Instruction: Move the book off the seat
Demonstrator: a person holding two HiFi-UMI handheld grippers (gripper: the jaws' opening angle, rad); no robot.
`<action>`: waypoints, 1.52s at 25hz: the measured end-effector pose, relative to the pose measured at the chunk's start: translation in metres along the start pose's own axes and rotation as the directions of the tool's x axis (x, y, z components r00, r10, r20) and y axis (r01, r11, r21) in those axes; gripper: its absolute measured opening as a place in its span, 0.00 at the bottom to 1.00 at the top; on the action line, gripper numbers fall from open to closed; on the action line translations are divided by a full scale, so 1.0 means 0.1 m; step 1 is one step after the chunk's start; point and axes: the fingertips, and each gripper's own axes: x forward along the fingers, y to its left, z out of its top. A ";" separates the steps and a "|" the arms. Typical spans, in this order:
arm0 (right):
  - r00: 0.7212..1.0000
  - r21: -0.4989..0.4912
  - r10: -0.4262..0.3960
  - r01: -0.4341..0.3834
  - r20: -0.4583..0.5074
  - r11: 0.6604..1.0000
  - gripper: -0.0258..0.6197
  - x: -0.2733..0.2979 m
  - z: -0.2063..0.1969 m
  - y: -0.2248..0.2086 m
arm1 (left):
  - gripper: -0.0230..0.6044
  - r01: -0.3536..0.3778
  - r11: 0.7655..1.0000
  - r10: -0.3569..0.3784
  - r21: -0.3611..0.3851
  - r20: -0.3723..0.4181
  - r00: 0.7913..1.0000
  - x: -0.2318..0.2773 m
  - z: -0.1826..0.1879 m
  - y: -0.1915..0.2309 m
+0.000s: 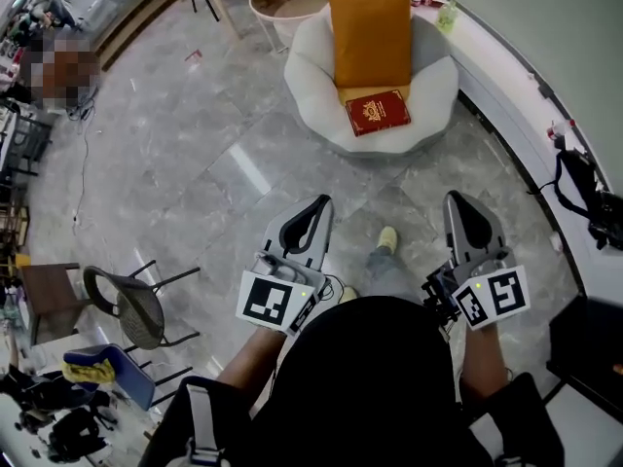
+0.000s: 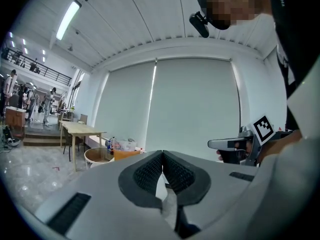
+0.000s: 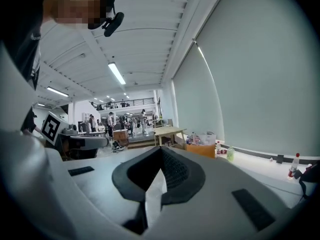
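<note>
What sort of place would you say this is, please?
Probably a big open office or lab hall with a lounge corner: a polished stone floor, a soft seat holding a book, a wooden table, and a balcony above.

No word, number or brand can be read anywhere. The red book [image 1: 378, 112], lying on the seat [image 1: 311, 76] well ahead of both pairs of jaws, carries gold print and an emblem on its cover, too small to make out. The cube [image 1: 274, 300] behind the jaws of the left gripper [image 1: 319, 202] and the cube [image 1: 496, 296] behind those of the right gripper [image 1: 459, 200] each show a black-and-white square marker, a pattern without letters. Labels on the bottles [image 3: 230, 153] far ahead of the right jaws are too small to read
</note>
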 end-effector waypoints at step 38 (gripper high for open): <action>0.996 0.025 0.067 -0.068 0.051 0.997 0.06 0.67 0.43 -1.78 | 0.06 -0.062 0.994 0.061 0.088 0.018 0.998 1.78 0.63 -0.17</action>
